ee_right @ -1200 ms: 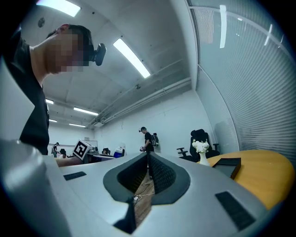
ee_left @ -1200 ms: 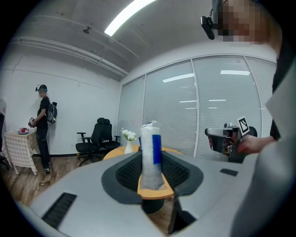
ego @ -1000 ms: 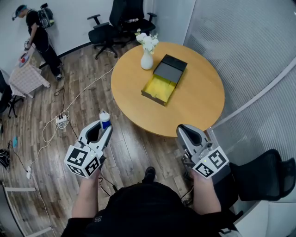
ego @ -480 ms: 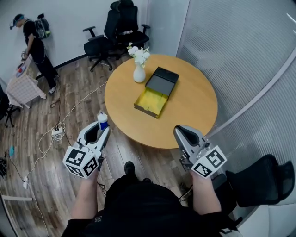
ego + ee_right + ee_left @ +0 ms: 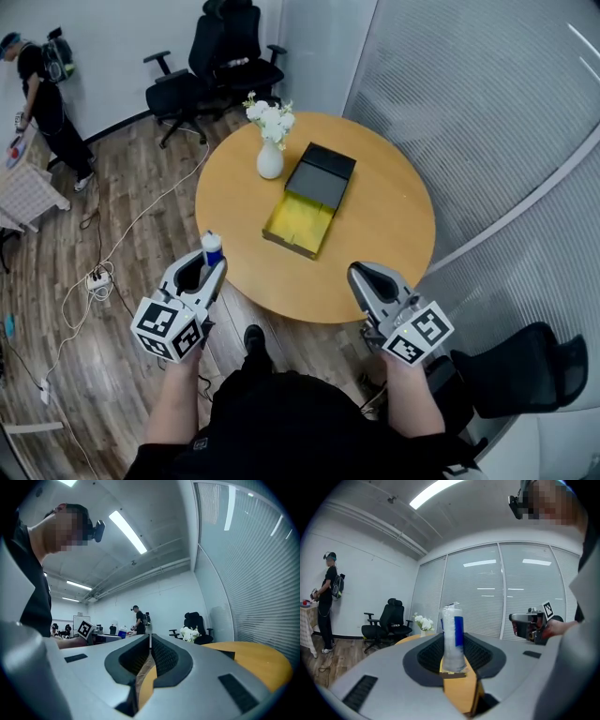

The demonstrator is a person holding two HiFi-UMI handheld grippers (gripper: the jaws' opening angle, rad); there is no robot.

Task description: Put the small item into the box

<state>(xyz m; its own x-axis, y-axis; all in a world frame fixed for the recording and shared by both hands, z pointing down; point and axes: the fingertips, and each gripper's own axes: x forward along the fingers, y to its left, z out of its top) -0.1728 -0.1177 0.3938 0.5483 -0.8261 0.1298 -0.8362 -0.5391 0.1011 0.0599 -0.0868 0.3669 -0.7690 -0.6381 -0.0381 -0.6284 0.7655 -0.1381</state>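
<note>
My left gripper (image 5: 208, 265) is shut on a small white and blue packet (image 5: 212, 247), which stands upright between the jaws in the left gripper view (image 5: 452, 637). It hangs just off the near left edge of the round wooden table (image 5: 394, 216). The open box (image 5: 300, 223) lies mid-table, its yellow-lined tray toward me and its dark lid (image 5: 321, 174) behind. My right gripper (image 5: 367, 277) is shut with nothing in it, over the table's near right edge, jaws pressed together in the right gripper view (image 5: 149, 645).
A white vase of flowers (image 5: 269, 142) stands on the table left of the box. Black office chairs (image 5: 211, 66) are beyond the table, cables (image 5: 98, 272) trail on the wood floor, a person (image 5: 42, 103) stands far left, and a glass wall with blinds (image 5: 487, 122) curves at right.
The view has shifted closer to the table, so table and box sit lower and more to the left. Both grippers keep their poses; the left still holds the packet.
</note>
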